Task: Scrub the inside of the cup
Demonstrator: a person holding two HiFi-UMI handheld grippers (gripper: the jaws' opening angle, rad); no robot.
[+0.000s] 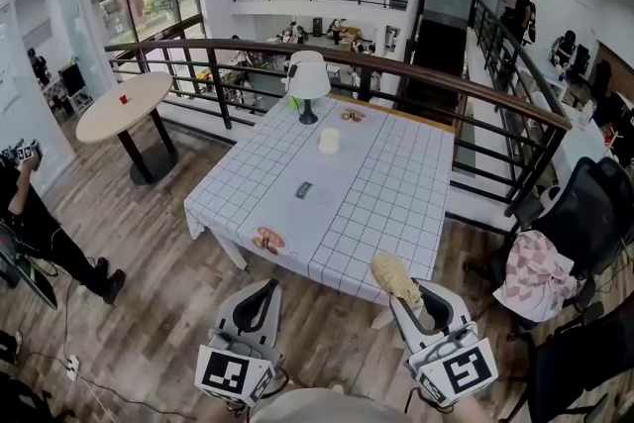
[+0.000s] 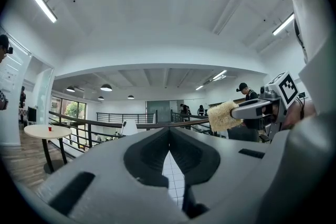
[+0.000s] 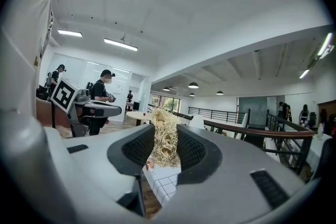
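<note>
Where the cup stands: the cup (image 1: 328, 142), a short, pale, smooth cylinder, is upright on the table (image 1: 396, 213), toward 12 o'clock from the table's middle and well apart from both grippers.
Table: rectangular, covered by a white cloth (image 1: 367, 173) printed with a thin dark grid; the cloth hangs over the edges.
Lamp: a lamp (image 1: 308, 79) with a white cone-shaped shade on a dark stem and foot stands at 11 o'clock from the cup.
Card: a small dark flat card (image 1: 303, 190) lies at 7 o'clock from the cup.
Left gripper: the left gripper (image 1: 269, 285) is off the table's 6 o'clock edge; its own view shows the grey, ridged jaws brought together at the tips with nothing between them (image 2: 169, 140).
Right gripper: the right gripper (image 1: 416, 292) is at 5 o'clock from the table's middle, with its jaws clamped on the scrubber (image 3: 165, 136).
Scrubber: the scrubber (image 1: 394, 277) is a straw-coloured, coarse, fibrous oblong wad; it sticks out past the jaw tips over the table's near edge.
Round table: a round table (image 1: 124, 106) with a pale top on a dark pedestal stands at 9 o'clock from the main table.
Chair: a dark chair (image 1: 594, 203) at 3 o'clock carries a pink-and-white checked fabric.
</note>
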